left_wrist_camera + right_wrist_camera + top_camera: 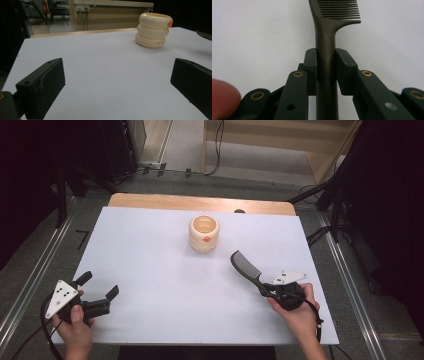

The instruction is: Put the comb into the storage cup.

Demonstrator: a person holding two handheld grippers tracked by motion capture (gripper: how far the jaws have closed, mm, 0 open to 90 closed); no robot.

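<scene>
Right gripper point(263, 290): one, at roughly four o'clock on the white table point(150, 255), jaws clamped on the handle of a dark comb point(246, 266). In the right gripper view the comb point(326, 50) runs straight up between the two pads, gripped low on the handle, teeth left free beyond the jaws. The toothed end points toward eleven o'clock, in the direction of the cup; the hold looks chosen so the comb can be carried head first and let go into something.

Left gripper point(100, 287): one, at about eight o'clock, jaws spread wide, nothing between them. It sits low over the table, apparently idle, perhaps ready to steady the cup.

Cup point(204, 233): one, cream-coloured, ribbed in three stacked rings, small orange mark on the side, upright, mouth open, at twelve o'clock toward the far edge. Seen from the left gripper view, the cup point(153, 30) stands well apart from both jaws. Its open mouth probably makes it the receptacle for the comb.

Count: two grippers, one comb, one cup, one table. Comb is well apart from the cup; whether its tip touches the table cannot be told.
</scene>
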